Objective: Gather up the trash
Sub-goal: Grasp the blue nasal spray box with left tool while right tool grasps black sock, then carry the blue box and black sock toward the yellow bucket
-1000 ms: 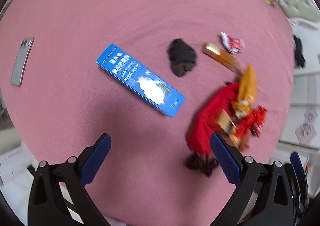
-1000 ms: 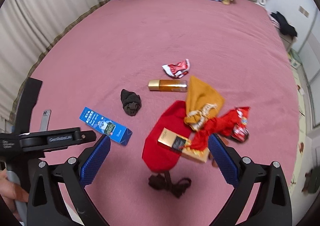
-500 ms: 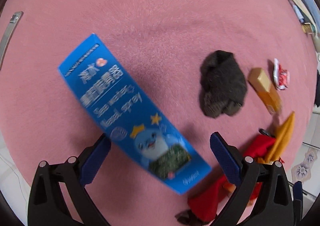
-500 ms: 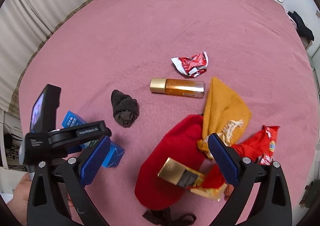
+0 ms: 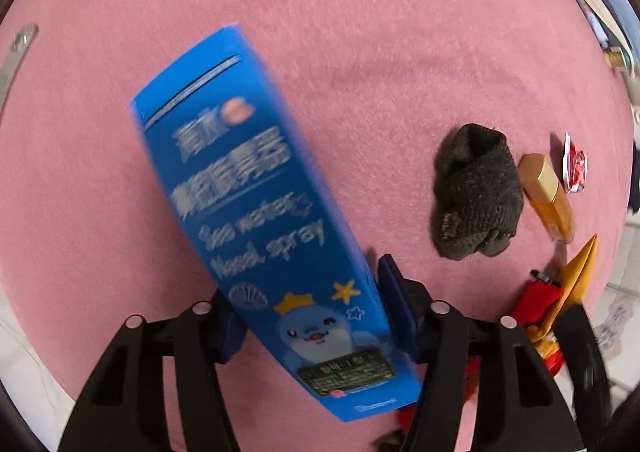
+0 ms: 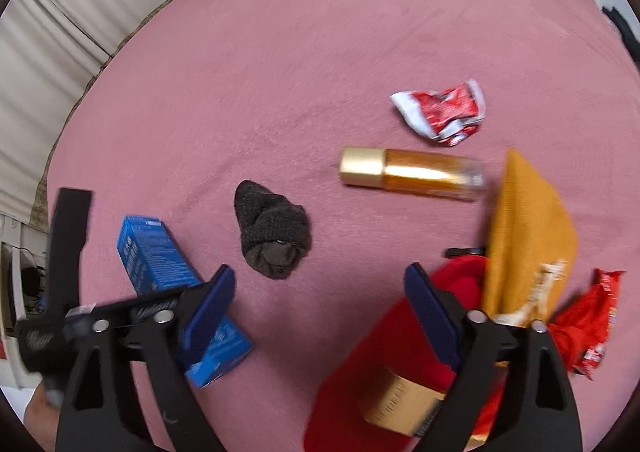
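Note:
A blue nasal spray box (image 5: 256,212) lies on the pink bed. My left gripper (image 5: 308,292) points straight down over its lower half, and its jaws are closing with the pads against the box's two long sides. In the right wrist view the same box (image 6: 156,256) sits at lower left under the left gripper's black frame. My right gripper (image 6: 318,276) hovers over bare bedspread. Its jaws are narrowing, still wide, with nothing between the pads. Just below its right finger lie a red cloth (image 6: 384,352) and a gold box (image 6: 400,408).
A dark balled sock (image 6: 274,236), a gold-capped amber bottle (image 6: 412,174) and a crumpled red-white wrapper (image 6: 440,112) lie further up the bed. A mustard cloth (image 6: 528,236) and a red wrapper (image 6: 592,324) sit at right. A phone (image 5: 16,56) lies far left; curtains line the left side.
My left gripper dropped onto the blue box and its fingers closed in against it. My right gripper sank toward the red cloth pile and its fingers narrowed a little.

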`<state>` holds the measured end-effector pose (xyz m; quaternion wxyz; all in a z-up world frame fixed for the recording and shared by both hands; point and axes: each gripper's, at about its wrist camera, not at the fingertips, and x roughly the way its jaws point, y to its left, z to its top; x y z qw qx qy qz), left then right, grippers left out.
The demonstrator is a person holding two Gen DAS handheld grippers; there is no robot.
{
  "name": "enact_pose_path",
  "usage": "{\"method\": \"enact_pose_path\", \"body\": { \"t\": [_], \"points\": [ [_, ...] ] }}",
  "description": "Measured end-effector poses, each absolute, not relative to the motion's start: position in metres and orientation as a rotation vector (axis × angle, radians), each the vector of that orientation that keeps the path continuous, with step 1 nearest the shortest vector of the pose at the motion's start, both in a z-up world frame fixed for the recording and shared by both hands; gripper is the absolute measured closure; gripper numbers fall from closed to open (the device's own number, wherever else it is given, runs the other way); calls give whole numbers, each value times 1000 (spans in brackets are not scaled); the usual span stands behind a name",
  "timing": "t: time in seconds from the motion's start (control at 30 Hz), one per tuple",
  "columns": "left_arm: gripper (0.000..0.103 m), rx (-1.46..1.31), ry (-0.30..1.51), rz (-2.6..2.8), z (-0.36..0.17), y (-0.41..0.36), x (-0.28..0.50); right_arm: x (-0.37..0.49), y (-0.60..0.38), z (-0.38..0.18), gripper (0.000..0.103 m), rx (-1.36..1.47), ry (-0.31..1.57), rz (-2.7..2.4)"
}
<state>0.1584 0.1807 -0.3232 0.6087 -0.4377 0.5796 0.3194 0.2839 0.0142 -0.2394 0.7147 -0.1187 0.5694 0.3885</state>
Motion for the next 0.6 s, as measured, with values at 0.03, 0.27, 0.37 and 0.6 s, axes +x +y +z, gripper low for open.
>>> {"method": "enact_pose_path", "body": {
  "t": [0.03,0.27,0.37,0.6],
  "points": [
    [47,-1004,1340,721,-323,182,156,284,21,-245,23,-263,1274,868],
    [47,-991,1321,656,-327,192,131,287,60,-281,38,-277,1330,866],
    [47,-981,1322,634,-322,193,123,289,68,-290,47,-233,1385,869],
    [47,-959,1314,579,-298,182,109,279,56,-274,76,-197,1398,902]
  ]
}}
